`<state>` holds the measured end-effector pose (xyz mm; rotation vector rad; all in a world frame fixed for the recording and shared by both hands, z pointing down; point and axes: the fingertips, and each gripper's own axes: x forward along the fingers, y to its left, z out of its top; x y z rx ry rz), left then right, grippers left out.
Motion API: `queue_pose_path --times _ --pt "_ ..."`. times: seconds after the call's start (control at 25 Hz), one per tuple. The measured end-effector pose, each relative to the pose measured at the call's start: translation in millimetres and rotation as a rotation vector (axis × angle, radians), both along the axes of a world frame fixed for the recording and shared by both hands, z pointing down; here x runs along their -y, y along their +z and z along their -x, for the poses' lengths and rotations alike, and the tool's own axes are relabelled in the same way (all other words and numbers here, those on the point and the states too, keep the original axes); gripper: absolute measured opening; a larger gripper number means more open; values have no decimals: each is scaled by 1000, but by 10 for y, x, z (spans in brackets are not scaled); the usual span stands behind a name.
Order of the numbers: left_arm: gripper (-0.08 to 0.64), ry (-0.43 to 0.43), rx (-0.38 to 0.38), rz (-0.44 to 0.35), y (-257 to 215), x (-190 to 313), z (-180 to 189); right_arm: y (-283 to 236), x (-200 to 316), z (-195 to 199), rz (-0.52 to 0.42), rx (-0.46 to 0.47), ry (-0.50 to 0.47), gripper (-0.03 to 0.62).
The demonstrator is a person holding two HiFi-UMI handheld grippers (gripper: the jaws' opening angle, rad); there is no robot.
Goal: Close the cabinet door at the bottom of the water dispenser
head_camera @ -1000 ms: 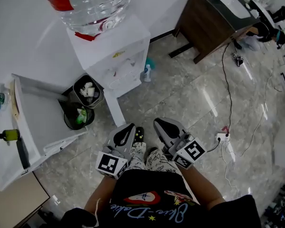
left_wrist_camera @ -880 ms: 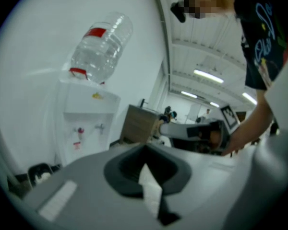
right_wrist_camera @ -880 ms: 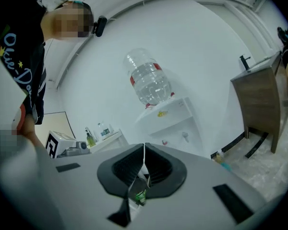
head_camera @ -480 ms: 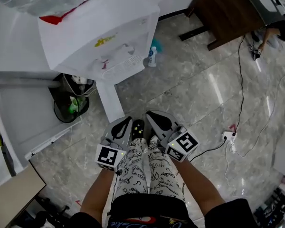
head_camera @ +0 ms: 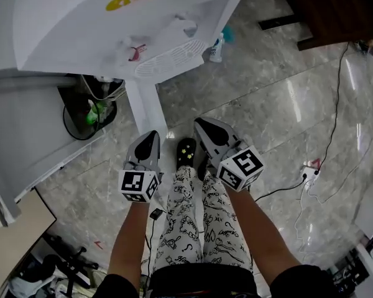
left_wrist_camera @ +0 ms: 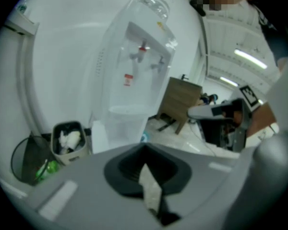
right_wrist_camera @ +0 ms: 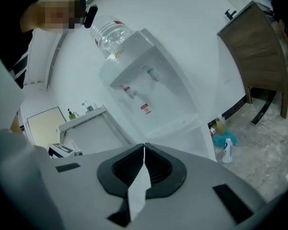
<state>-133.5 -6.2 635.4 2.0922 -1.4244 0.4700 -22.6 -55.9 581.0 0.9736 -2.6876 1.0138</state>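
The left gripper (head_camera: 149, 136) and right gripper (head_camera: 200, 124) (both closed, empty) hover near the water dispenser (head_camera: 112, 30).

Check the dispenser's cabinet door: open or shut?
Open. The door sticks out from the base of the dispenser toward the person, seen edge-on in the head view.

The person holds the left forearm (head_camera: 127, 241) and the right forearm (head_camera: 260, 227) low, either side of the legs. The left gripper (head_camera: 148, 141) and the right gripper (head_camera: 205, 129) sit side by side, pointing forward. On each, the jaws are pressed together with nothing between them.
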Motion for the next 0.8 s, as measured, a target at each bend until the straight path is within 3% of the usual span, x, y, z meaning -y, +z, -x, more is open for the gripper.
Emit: queue_pose_path --times 0.24,0.4,0.48,0.68,0.8 --pt "-2 -60 140 73 496 -275 609 100 -33 150 -11 -3 -97 17" --pt "-2 -29 213 160 803 -450 746 136 -53 156 -9 5 -113 17" --pt "-2 -44 212 187 895 -497 740 163 -67 129 -3 0 -110 17" --pt "-3 -188 158 211 1003 -488 802 155 -65 63 -2 0 -110 17" --pt "-3 -195 158 216 1074 -475 804 198 -54 24 2 7 -100 17"
